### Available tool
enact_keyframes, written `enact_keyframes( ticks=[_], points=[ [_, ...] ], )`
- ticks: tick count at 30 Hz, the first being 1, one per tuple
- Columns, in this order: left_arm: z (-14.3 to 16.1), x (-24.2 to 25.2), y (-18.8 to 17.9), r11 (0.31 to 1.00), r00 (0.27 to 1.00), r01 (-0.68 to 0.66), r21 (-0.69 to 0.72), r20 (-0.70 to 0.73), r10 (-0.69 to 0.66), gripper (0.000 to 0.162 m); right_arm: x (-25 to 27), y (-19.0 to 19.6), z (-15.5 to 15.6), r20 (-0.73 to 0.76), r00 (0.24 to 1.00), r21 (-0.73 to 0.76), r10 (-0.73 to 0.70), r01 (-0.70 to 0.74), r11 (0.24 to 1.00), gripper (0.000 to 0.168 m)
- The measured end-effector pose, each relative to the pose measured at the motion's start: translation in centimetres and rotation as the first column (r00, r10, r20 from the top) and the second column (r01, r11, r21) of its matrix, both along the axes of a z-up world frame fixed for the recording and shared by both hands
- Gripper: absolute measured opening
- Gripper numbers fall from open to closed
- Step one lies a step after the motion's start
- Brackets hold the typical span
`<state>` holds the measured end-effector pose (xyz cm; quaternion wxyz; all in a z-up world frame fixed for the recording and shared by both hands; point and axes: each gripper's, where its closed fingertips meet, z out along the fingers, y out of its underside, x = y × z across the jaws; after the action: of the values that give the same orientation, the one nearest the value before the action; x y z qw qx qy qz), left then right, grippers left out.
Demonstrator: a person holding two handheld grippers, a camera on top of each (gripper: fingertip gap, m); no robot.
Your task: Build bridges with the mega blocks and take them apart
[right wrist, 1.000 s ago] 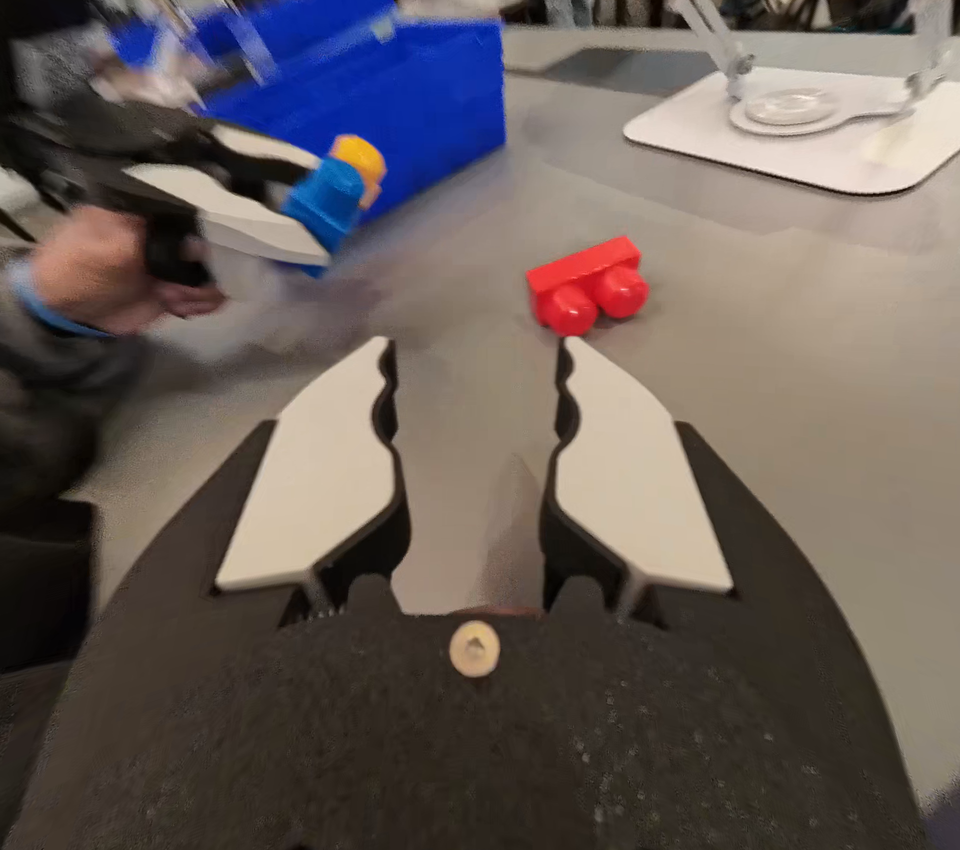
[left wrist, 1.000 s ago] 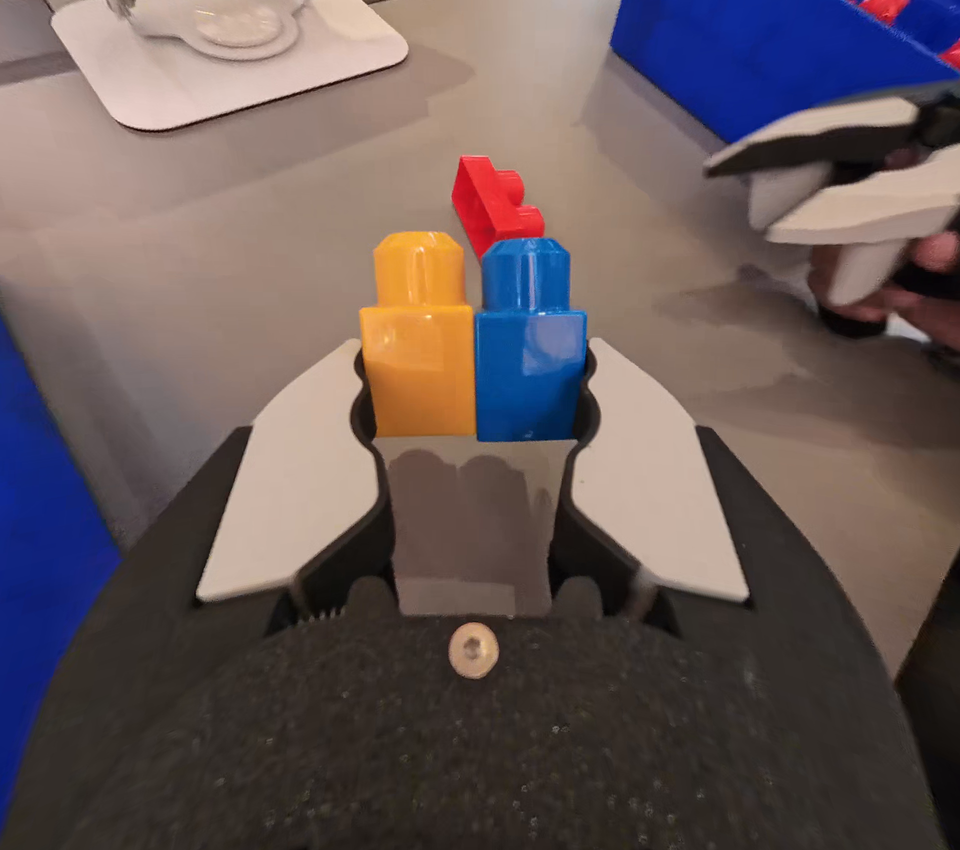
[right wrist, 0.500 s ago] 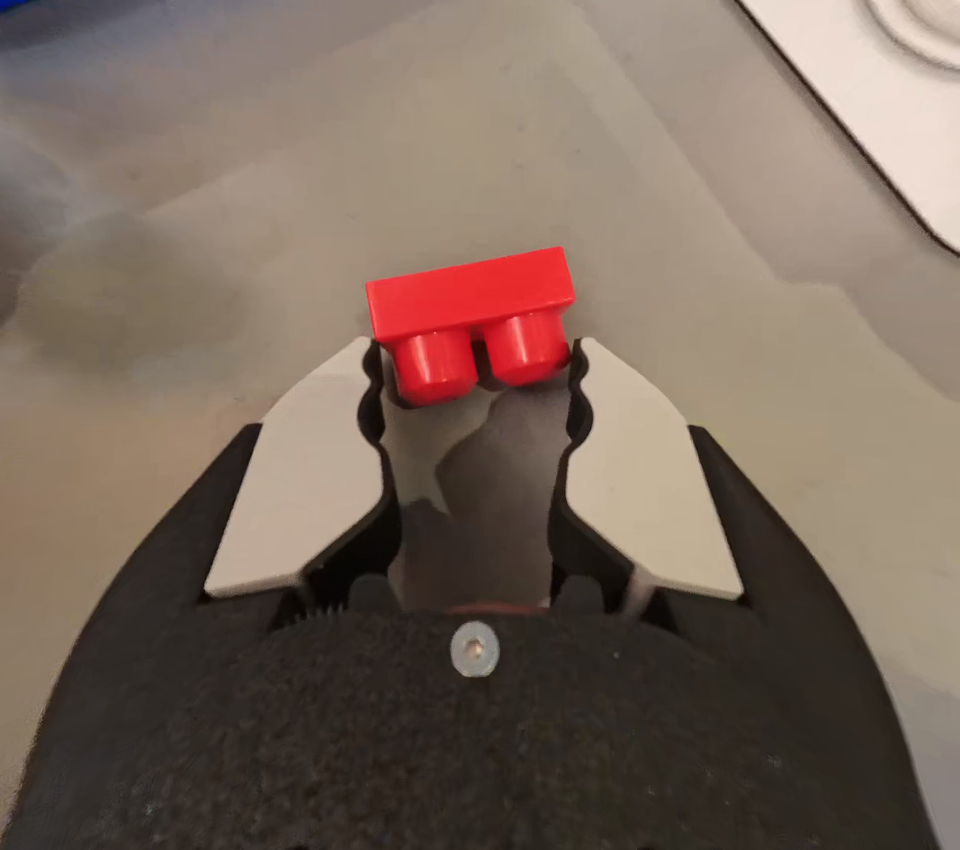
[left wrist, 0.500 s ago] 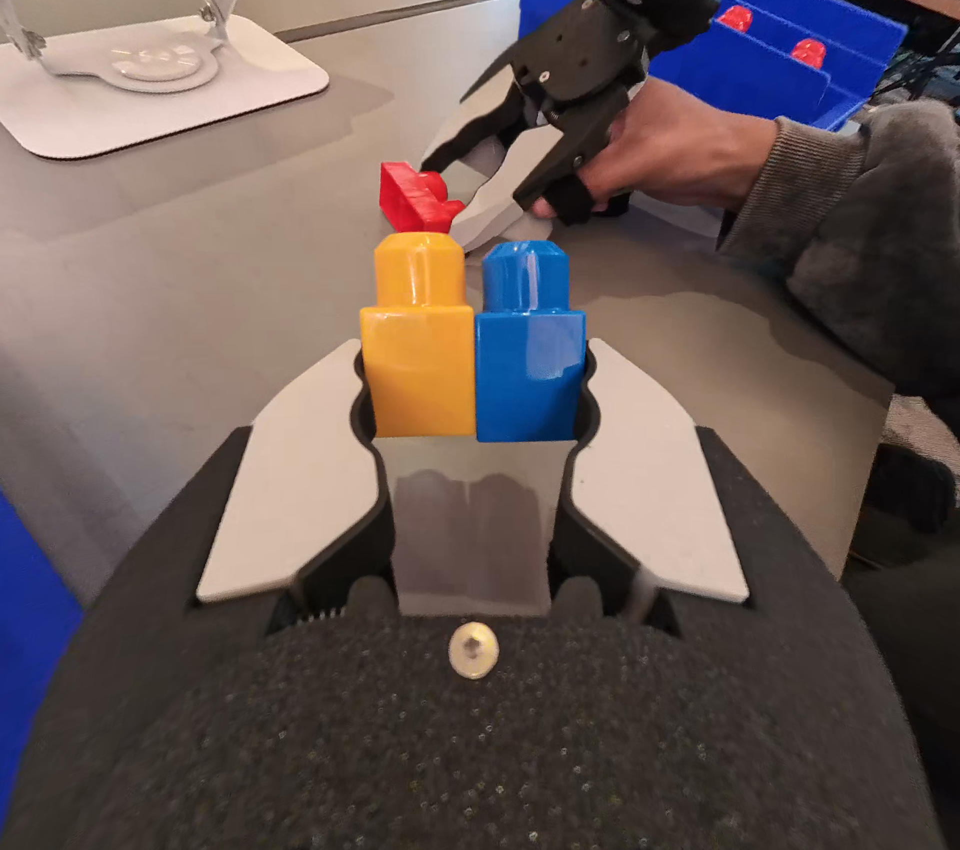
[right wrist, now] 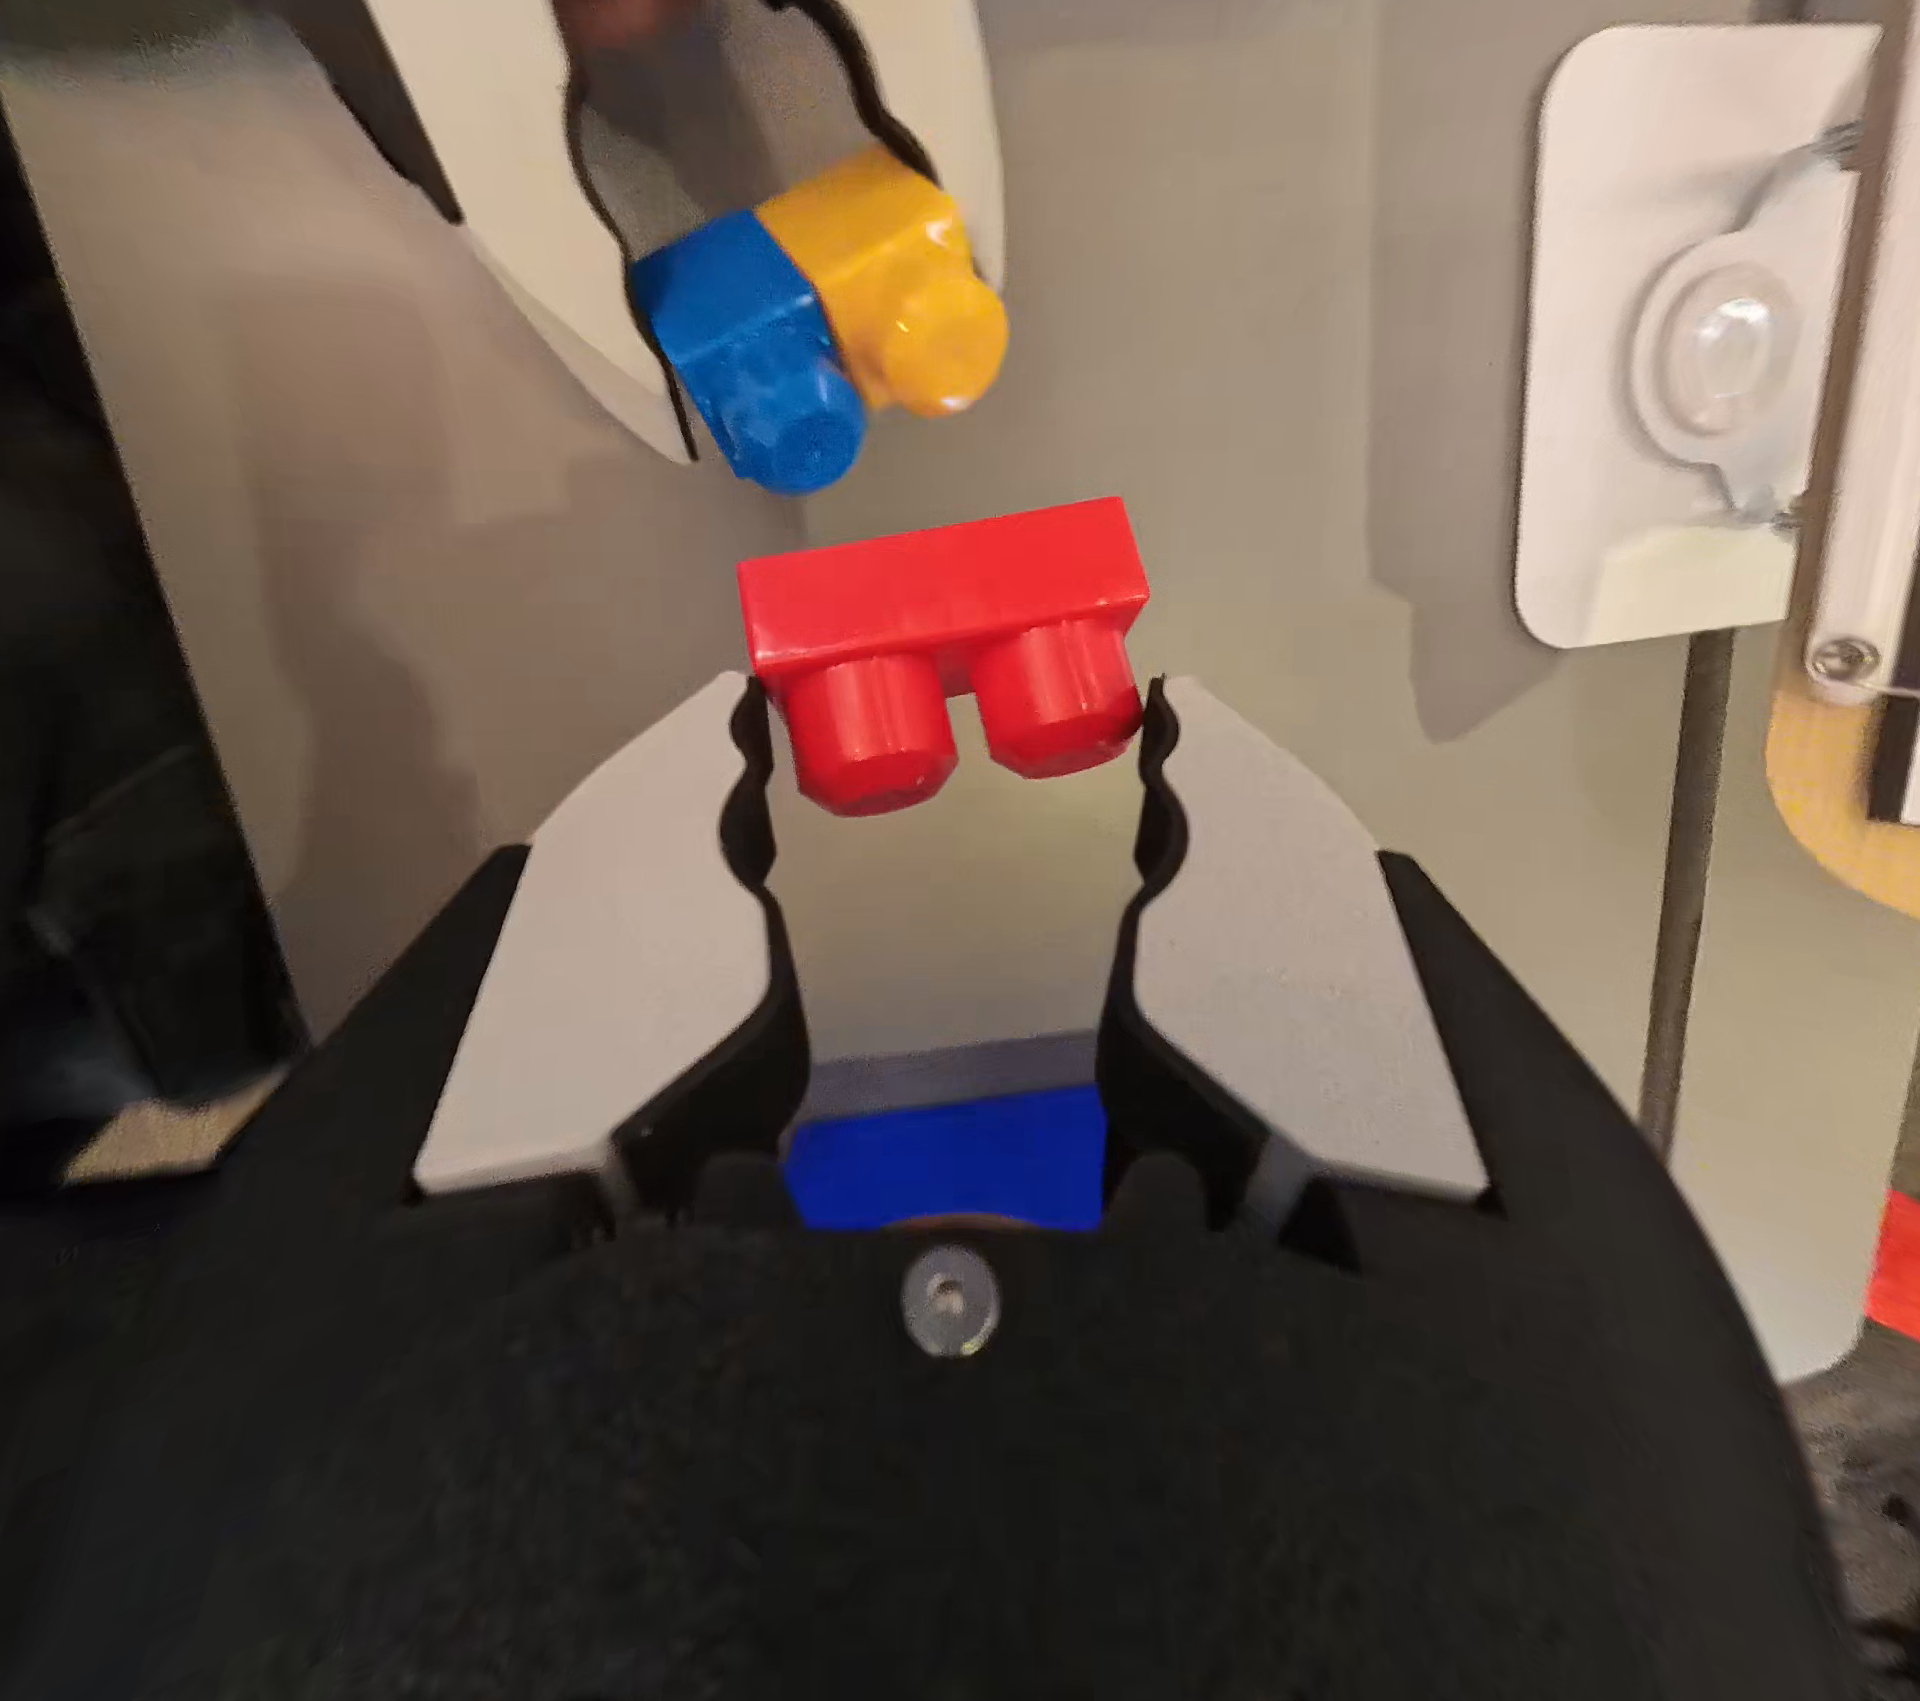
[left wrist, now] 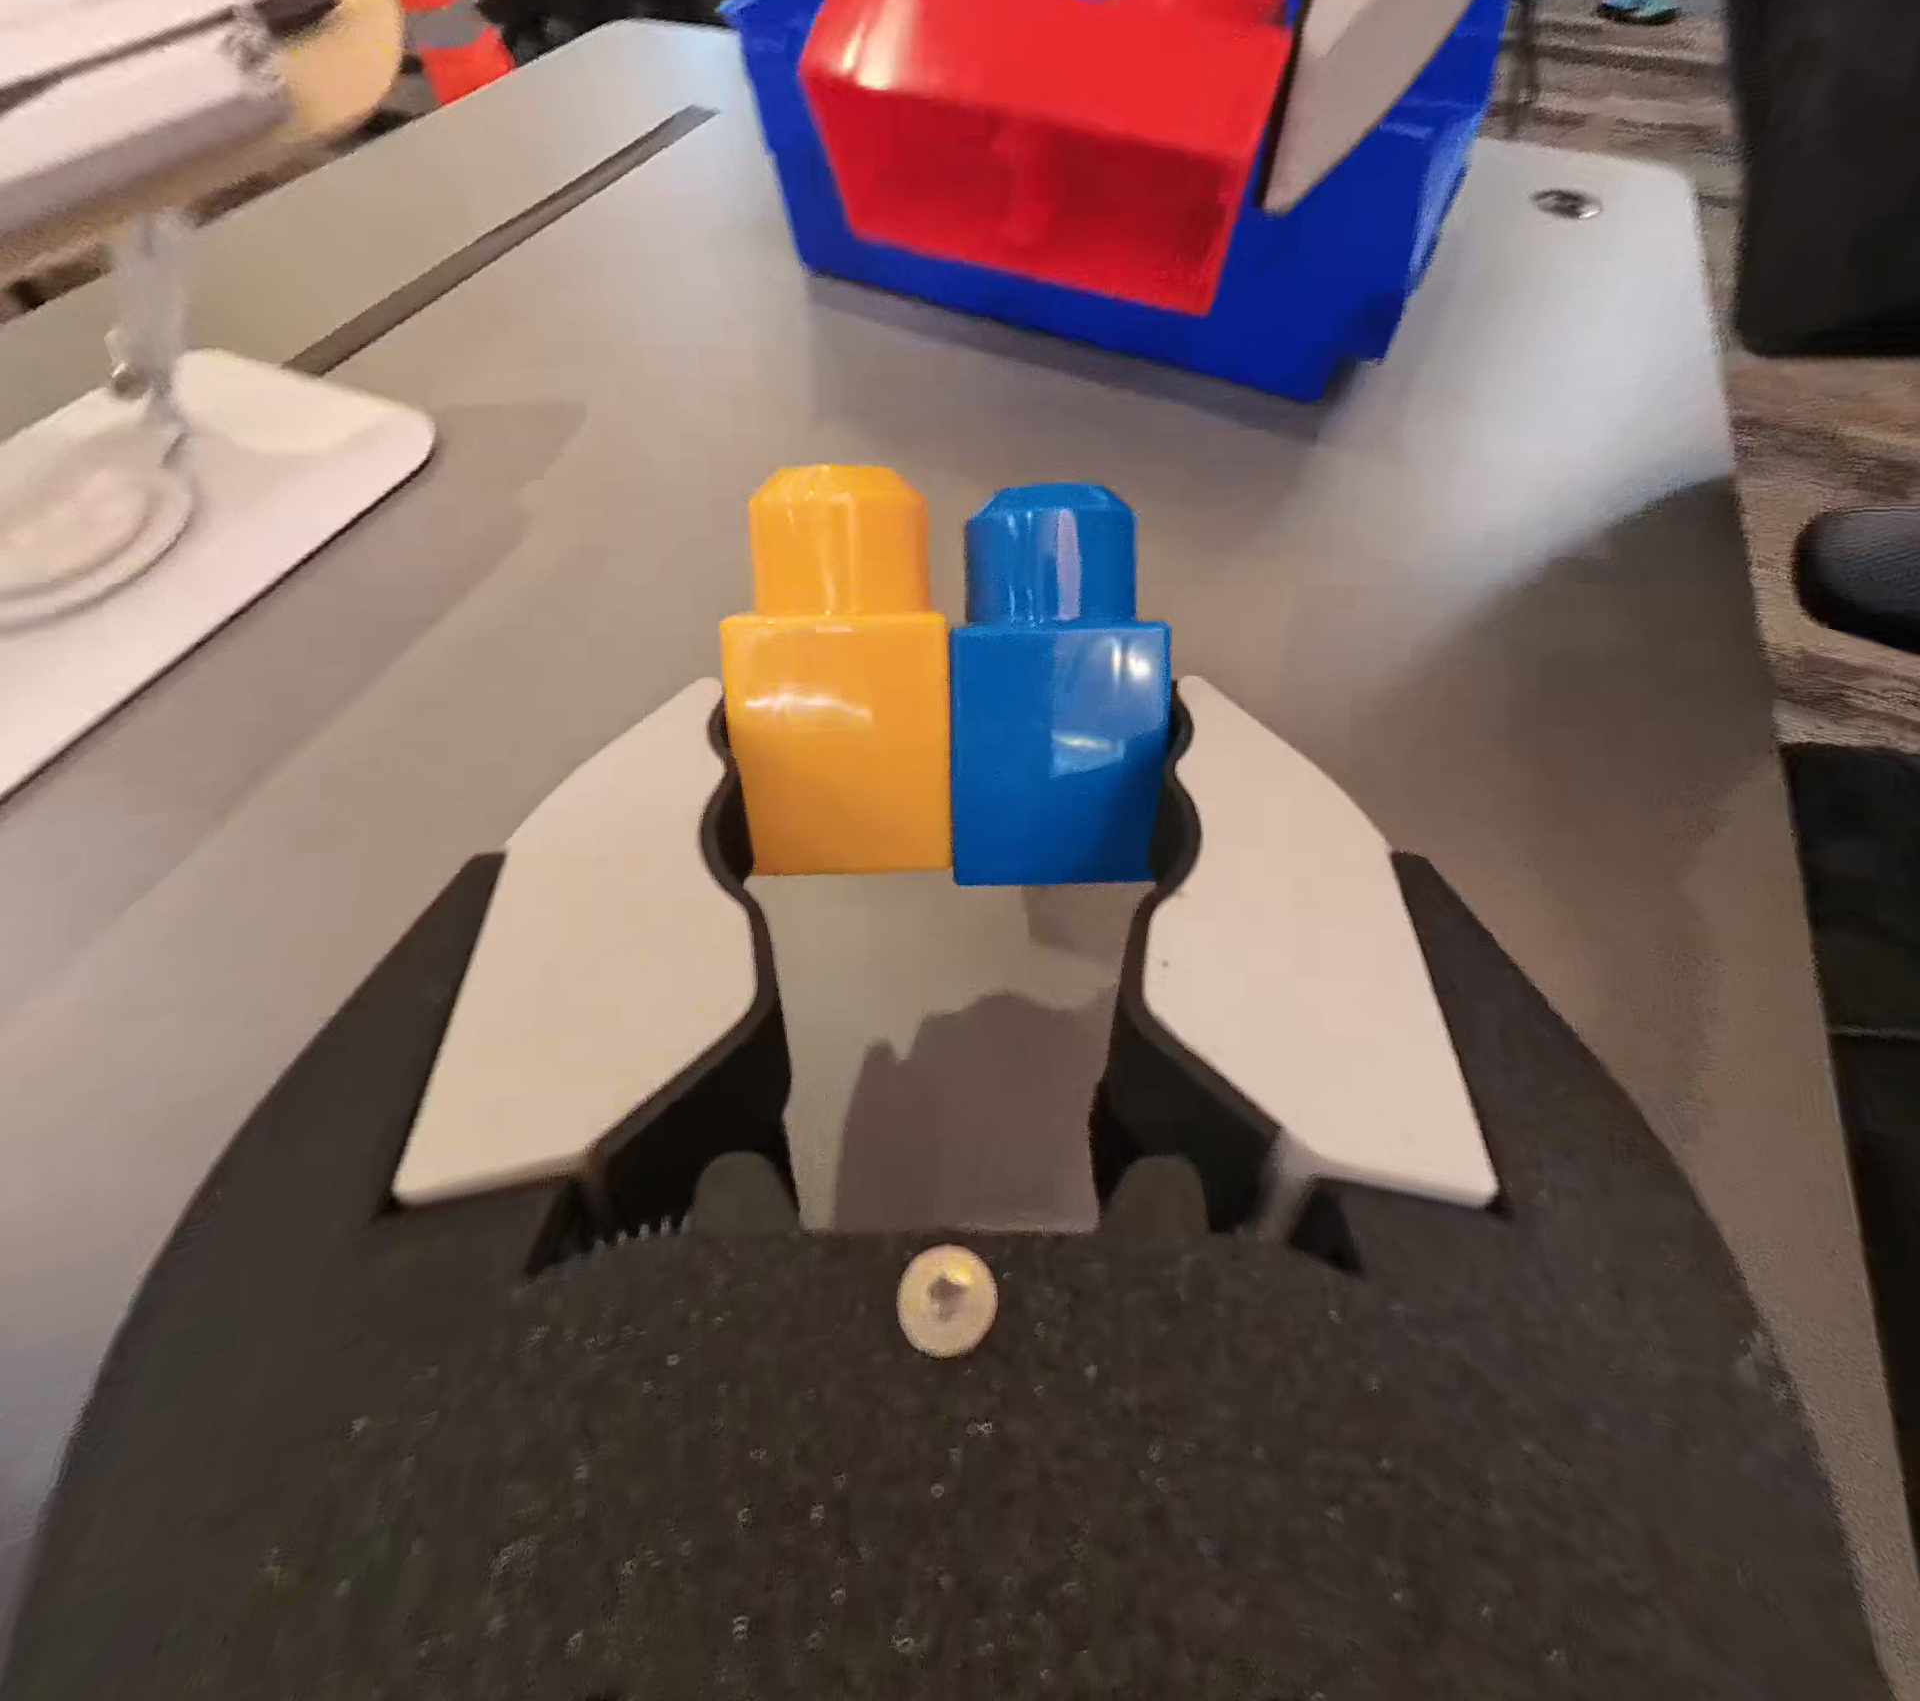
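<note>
Left gripper [left wrist: 951, 695] clamps a yellow block [left wrist: 836, 716] and blue block [left wrist: 1055, 732] side by side, facing the right gripper [right wrist: 951, 695] pinching a glossy two-stud red block [right wrist: 940, 612].

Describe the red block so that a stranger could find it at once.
Start at the grey table: two tools meet above it. The right tool holds the red block. It has two studs; the yellow block and blue block opposite have one each.
</note>
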<state>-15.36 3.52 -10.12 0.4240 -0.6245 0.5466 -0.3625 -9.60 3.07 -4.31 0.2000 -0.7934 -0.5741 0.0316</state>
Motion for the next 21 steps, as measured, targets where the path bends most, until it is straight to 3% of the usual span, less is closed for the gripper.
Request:
enact_keyframes(
  ticks=[5,21],
  points=[
    [1.6,2.9,-0.9,0.995,0.994,0.099,-0.020,0.049,-0.098,0.075,0.6,-0.3,-0.5,0.163,0.984,-0.080,0.075,-0.063,0.995,0.068],
    [1.1,2.7,-1.8,0.993,0.993,0.115,-0.027,0.021,-0.114,0.074,-0.9,-0.9,-1.6,0.318,0.918,-0.133,0.237,-0.204,0.970,0.064]
  ],
)
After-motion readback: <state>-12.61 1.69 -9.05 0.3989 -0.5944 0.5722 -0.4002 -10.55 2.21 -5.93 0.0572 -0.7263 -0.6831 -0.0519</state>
